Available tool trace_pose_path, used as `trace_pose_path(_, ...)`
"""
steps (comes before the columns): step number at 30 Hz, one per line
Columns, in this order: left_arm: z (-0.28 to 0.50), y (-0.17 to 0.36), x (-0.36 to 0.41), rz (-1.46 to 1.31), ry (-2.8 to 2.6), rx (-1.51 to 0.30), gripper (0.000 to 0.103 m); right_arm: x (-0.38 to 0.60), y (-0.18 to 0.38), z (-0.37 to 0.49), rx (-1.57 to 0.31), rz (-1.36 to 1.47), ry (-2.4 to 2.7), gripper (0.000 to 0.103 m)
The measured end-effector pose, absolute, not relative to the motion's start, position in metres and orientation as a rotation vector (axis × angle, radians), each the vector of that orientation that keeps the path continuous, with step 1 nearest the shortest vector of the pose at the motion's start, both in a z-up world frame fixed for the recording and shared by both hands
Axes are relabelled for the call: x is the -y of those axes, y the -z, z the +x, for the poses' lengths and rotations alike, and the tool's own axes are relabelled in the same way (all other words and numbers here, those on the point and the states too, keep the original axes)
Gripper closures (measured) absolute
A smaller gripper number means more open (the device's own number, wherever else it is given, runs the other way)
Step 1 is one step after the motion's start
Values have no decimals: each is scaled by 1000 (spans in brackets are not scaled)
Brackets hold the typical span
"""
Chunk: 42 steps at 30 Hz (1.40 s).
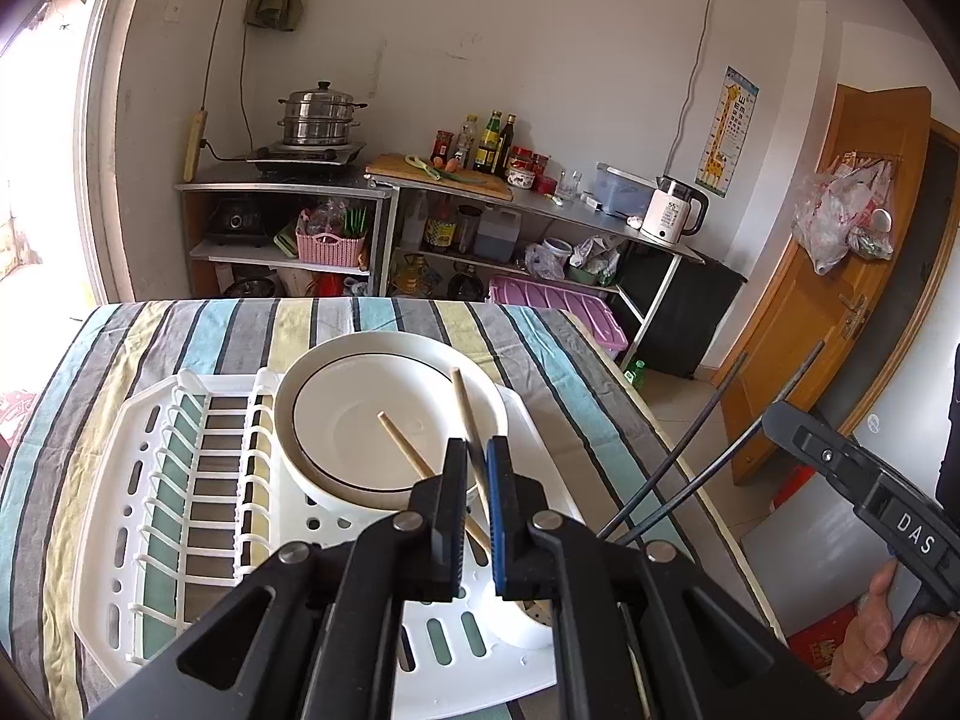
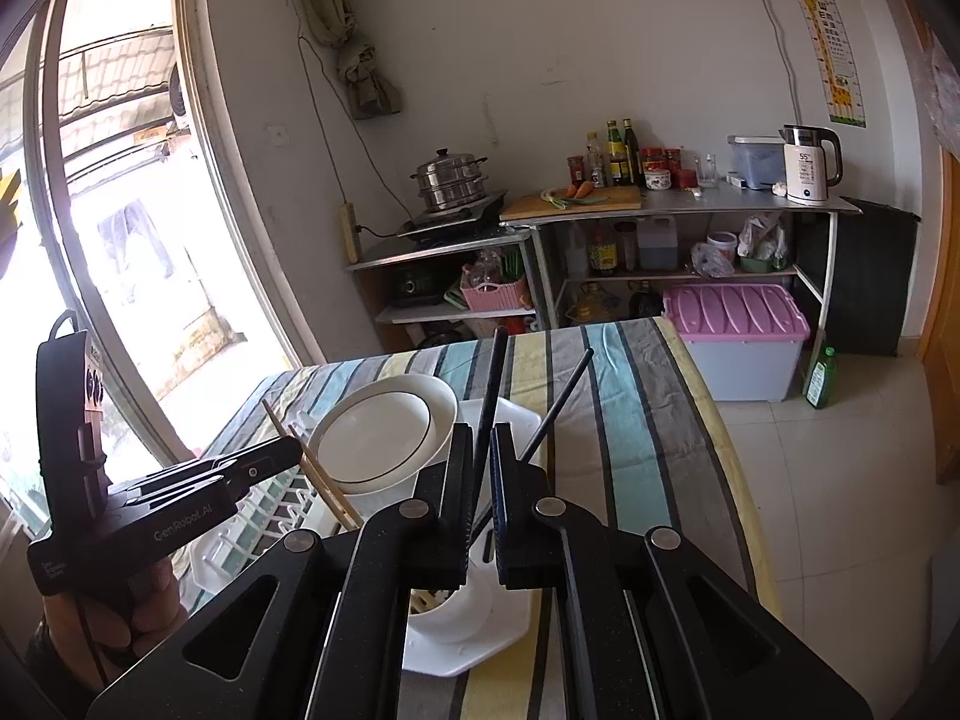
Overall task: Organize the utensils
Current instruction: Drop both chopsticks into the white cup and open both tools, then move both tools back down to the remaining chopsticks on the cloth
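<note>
Left wrist view: left gripper (image 1: 477, 450), jaws nearly closed, pinches pale wooden chopsticks (image 1: 408, 450) at centre frame, tips crossed over white black-rimmed bowl (image 1: 336, 372) on white plastic dish rack (image 1: 150, 480); white cylindrical utensil cup (image 1: 528, 630) at lower centre, likely destination.

Right wrist view: right gripper (image 2: 480, 444), jaws narrowly parted, clamps black chopsticks (image 2: 495, 384), splayed upward at centre, poised above cup (image 2: 462, 612).
</note>
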<state>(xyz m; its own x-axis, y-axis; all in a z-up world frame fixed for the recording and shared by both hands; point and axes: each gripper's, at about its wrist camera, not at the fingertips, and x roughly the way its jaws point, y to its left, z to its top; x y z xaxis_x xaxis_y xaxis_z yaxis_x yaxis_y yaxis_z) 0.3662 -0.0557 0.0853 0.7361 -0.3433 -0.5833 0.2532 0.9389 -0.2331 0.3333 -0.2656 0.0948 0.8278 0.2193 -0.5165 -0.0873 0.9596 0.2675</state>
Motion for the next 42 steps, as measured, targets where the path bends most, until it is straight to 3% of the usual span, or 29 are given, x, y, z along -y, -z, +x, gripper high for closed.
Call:
trace_pose_path(6,359,-85,51,-132,320,-673,95,270,-98,324,-564,244,-160,91)
trace_pose_path(10,350,-84,48,-134,311,-677,85,271,-99,315,-557,245,-164,90)
trace_pose_path(24,265,-82,31,-90,319,-617,84,260,-93,228,-517,222,-211,90)
trace_pose_path(42,137,-37,20,-43,347,-647,84,246,-48,132,-602,213,-269,90)
